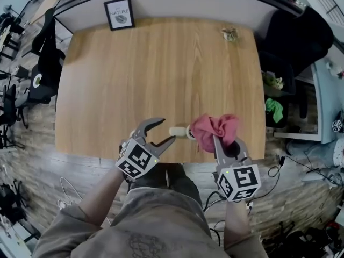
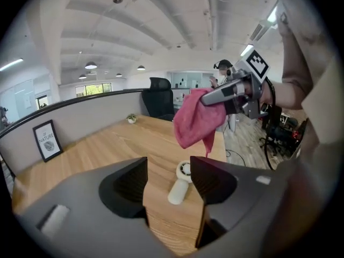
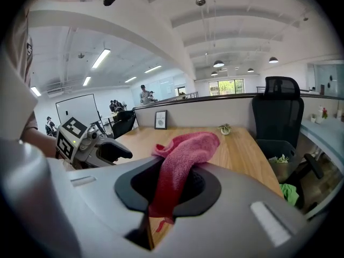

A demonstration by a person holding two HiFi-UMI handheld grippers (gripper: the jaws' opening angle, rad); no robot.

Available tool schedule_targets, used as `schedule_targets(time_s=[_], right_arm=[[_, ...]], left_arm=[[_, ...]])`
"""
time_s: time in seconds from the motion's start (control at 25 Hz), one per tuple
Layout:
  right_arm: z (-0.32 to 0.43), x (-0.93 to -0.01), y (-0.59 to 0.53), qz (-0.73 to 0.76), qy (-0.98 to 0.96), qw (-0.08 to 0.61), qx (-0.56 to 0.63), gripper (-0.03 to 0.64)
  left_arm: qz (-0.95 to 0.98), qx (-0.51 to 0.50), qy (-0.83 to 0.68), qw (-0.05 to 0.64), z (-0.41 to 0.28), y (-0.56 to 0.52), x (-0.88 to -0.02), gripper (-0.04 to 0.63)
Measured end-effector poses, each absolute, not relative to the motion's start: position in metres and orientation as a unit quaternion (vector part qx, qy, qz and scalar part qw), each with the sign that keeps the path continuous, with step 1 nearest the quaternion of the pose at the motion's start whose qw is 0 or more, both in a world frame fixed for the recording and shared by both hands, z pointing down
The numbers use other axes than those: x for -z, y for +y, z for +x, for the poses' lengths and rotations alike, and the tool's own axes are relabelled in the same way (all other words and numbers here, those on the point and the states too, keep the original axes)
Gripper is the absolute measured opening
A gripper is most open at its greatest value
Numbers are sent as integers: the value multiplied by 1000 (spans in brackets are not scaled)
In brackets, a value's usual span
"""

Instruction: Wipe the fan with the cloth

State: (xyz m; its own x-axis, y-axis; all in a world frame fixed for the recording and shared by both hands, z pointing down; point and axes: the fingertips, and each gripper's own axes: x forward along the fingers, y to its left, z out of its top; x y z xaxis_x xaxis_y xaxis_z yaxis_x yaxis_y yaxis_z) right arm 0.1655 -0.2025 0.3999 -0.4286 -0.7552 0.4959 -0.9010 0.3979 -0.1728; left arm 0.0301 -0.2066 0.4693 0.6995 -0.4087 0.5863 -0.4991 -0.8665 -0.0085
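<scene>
A small white handheld fan [image 1: 180, 131] lies on its side near the front edge of the wooden table [image 1: 156, 74]. My left gripper [image 1: 167, 130] is open just left of the fan's handle, and the fan [image 2: 180, 184] lies on the table beyond the gap between the jaws, not held. My right gripper [image 1: 226, 140] is shut on a bunched pink cloth [image 1: 215, 129], which hangs at the fan's head end. In the right gripper view the cloth [image 3: 180, 160] drapes out of the jaws. From the left gripper view, the cloth [image 2: 196, 120] hangs above the fan.
A framed picture [image 1: 119, 13] stands at the table's far left edge, and a small plant [image 1: 230, 34] at the far right. A black office chair [image 1: 301, 36] and a bin holding something green [image 1: 274, 109] are right of the table. Cables [image 1: 301, 168] lie on the floor.
</scene>
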Motion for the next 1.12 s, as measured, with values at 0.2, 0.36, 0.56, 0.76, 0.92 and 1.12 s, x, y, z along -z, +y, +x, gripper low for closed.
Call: schedule_targets(time_s=[0.2,0.36,0.56,0.76,0.92,1.12], right_arm=[[163,-434,-203,507,-810,194,-224,57],[159,-458,-200,505,-804,216,-228,57],[154,-487,-196,505,-797,219,-251,57],[154,-508,-190,508,-788,224,-266,57],[155,-517,-186,509,-783,232,-270,57],[139,-526,-186,490,-792,245,-269,57]], left_arm=[[916,-318,-224,101,36,-204,-520,250],[911,-349,-198,99,40,-201,-561,253],[907,-381,-164,74,41,-196,-603,255],[903,-398,-144,70,45,-193,-632,253],[903,-404,-132,66,47,-189,-643,249],[905,-404,-125,57,51,-188,-646,190]])
